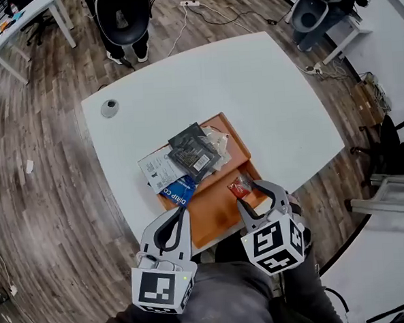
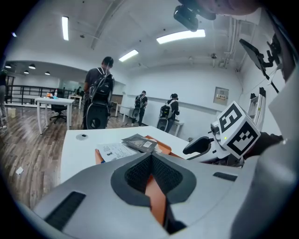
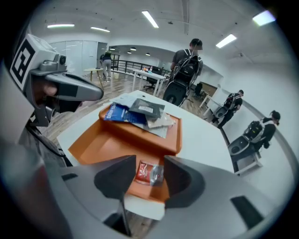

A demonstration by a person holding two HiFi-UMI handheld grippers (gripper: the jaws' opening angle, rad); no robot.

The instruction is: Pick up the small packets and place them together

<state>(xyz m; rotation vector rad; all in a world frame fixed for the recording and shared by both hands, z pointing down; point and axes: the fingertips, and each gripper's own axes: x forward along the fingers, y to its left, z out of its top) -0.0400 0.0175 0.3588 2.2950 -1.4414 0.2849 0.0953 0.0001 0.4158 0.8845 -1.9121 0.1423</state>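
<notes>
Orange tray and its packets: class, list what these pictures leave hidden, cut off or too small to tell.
- Red packet: partly behind the right gripper in the head view; print too small in both views.
- Packet pile: the dark packet on top covers lower ones; count unclear.
- Orange tray: near edge partly hidden by the left gripper, head view.
- Round grey thing on the table: too small to identify.

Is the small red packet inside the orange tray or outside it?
Inside: the red packet lies on the orange tray floor, near its rim.

Closed tongs (image 2: 150, 156) point toward packets (image 2: 133, 144) on tray (image 2: 163, 148).
</notes>
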